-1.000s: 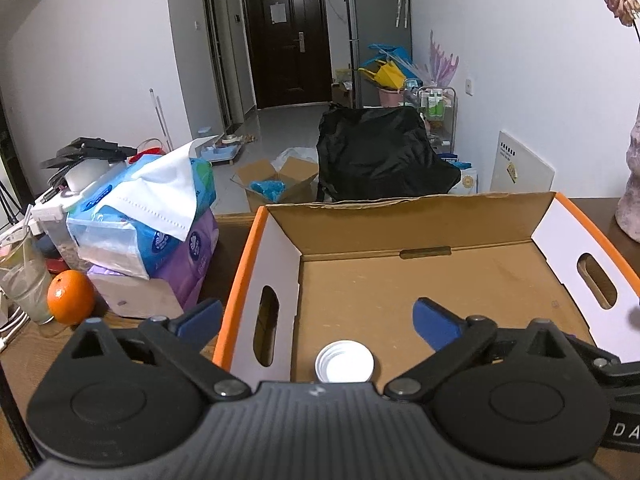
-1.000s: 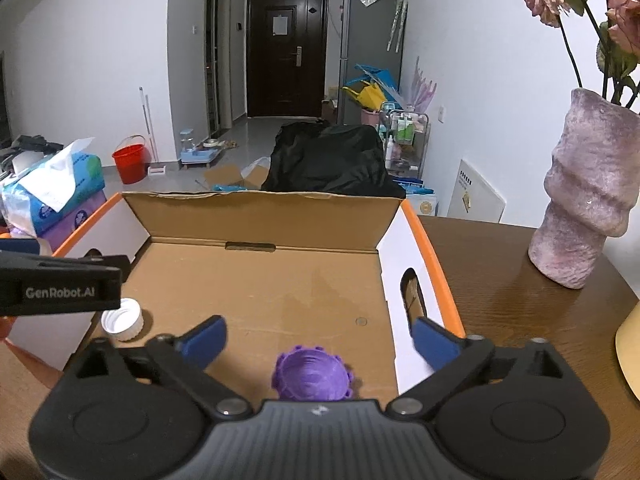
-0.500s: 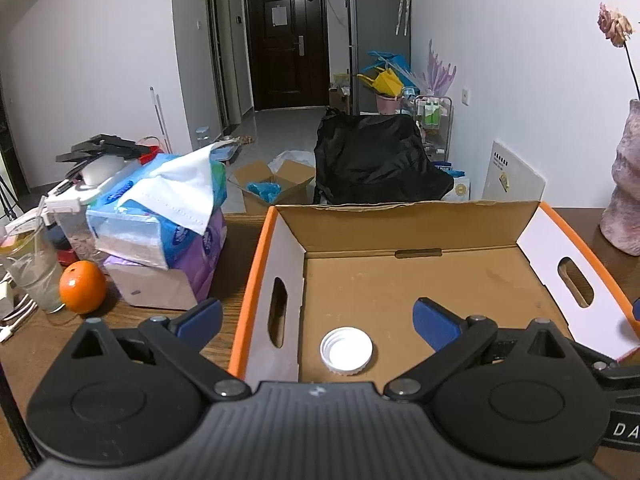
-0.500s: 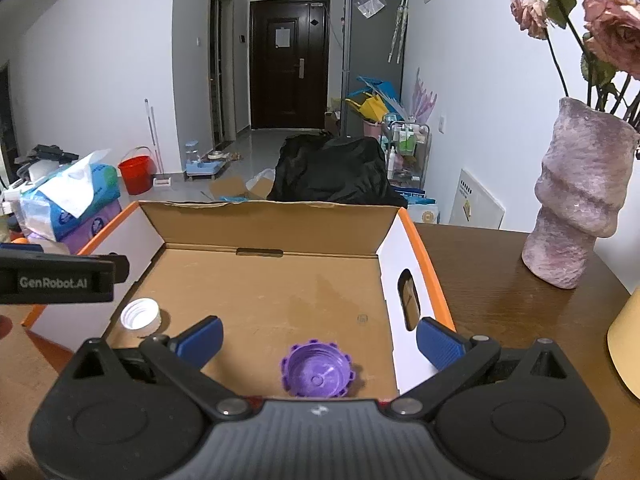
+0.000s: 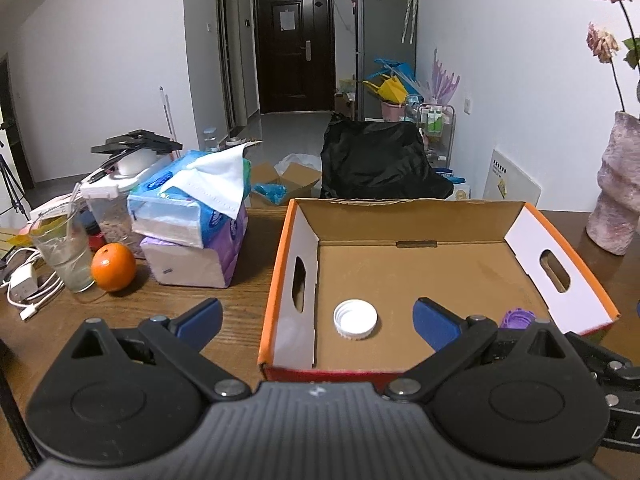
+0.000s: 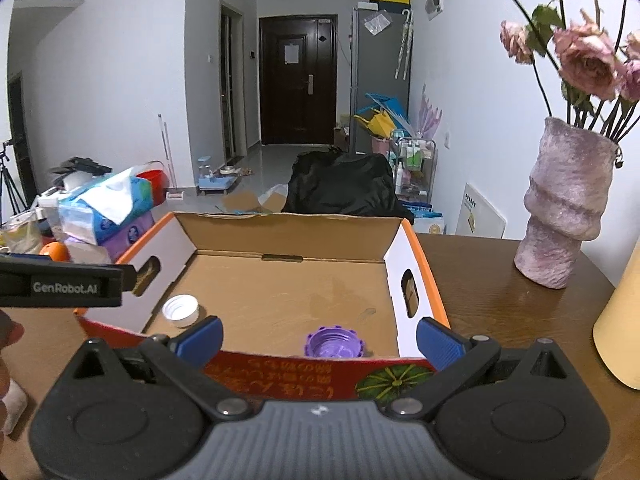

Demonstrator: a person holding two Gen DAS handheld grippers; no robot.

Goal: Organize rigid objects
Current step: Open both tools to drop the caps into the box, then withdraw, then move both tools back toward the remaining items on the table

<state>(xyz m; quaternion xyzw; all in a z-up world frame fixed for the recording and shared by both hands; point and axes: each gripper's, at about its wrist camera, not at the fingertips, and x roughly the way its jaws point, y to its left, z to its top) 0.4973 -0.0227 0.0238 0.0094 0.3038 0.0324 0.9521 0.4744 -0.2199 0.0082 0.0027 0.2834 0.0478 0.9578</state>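
Both tools, left (image 5: pixel 316 314) and right (image 6: pixel 318 336), gape wide and empty before the orange-rimmed cardboard box (image 6: pixel 430 280) holding a white ribbed cap (image 5: pixel 355 319) and a purple ridged cap (image 6: pixel 334 343).

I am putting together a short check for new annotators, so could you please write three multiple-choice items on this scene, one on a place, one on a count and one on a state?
1. Where does the white cap lie?
A. On the floor of the cardboard box, near its left wall
B. On the table beside the orange
C. Between the left gripper's fingers

2. How many caps are in the box?
A. One
B. Two
C. Four

3. How do the two grippers stand?
A. Both shut on caps
B. Left open, right shut
C. Both open and empty

Answers:
1. A, it rests on the brown floor by the wall with the handle slot.
2. B, only the white cap and the purple cap show.
3. C, the left gripper and right gripper have fingers spread with nothing between them.
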